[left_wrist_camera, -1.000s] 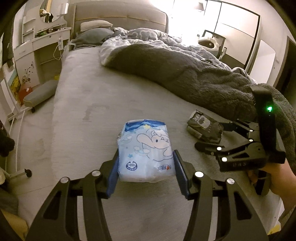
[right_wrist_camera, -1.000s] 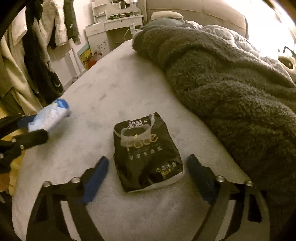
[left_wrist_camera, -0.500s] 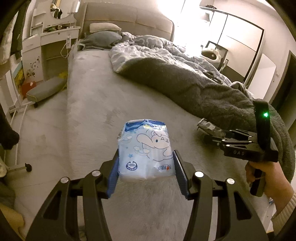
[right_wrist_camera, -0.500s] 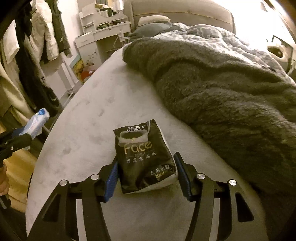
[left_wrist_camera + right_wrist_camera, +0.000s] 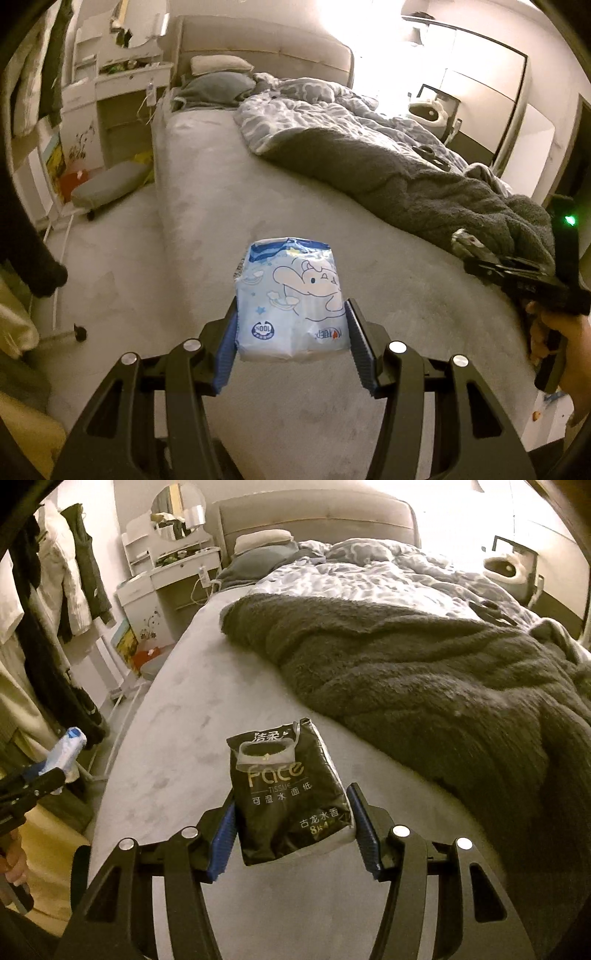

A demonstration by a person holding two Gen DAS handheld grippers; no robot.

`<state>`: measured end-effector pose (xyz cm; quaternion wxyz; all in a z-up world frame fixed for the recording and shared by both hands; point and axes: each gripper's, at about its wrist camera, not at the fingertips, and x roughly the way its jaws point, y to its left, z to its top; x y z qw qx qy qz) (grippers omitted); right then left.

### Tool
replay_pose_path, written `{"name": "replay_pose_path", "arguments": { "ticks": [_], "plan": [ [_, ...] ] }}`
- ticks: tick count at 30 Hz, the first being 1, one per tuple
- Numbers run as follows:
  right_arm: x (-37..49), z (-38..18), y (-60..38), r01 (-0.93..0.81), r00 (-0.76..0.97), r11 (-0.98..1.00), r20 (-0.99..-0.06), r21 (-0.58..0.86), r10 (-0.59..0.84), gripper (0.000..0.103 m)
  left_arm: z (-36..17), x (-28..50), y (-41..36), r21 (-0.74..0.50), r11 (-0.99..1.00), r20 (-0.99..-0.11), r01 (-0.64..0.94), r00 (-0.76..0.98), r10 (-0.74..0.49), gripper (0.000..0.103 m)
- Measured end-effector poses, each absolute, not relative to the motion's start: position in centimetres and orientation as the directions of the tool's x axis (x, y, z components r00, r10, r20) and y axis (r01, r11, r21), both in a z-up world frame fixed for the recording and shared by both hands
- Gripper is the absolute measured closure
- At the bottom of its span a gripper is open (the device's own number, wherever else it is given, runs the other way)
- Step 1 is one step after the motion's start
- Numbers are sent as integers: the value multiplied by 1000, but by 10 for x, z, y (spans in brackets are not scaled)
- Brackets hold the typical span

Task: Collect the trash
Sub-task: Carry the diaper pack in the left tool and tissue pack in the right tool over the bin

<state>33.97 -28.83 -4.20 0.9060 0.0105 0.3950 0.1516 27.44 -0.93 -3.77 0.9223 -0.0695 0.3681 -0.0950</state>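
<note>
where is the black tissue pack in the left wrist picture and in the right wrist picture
Left wrist view: the black tissue pack shows only as a sliver at the right edge, in the right hand-held gripper, in front of the dark grey blanket.
Right wrist view: low in the centre, clamped between the blue pads.
Shared landmark: the dark grey blanket, also at upper right here.

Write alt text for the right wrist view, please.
The right tool grips a black tissue pack between its blue pads, lifted above a grey bed. A dark fleece blanket covers the bed's right side; at far left, the left tool holds a blue-and-white packet.
</note>
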Motion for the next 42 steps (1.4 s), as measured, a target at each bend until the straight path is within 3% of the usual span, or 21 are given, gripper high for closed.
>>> {"name": "replay_pose_path", "arguments": {
  "ticks": [13,29,42],
  "plan": [
    [254,-25,-264,-262,655,944,-681,202,328,45,-51,233,46,-312,950,-686,-24,697,-208,46],
    [202,-25,-194,-332,611,914,-686,232,396,45,-101,183,101,-215,963,-823,-163,562,-88,46],
    [194,-35,-89,-493,513,831,-686,256,516,45,-164,157,146,-125,957,-928,-261,373,-19,46]
  ]
}}
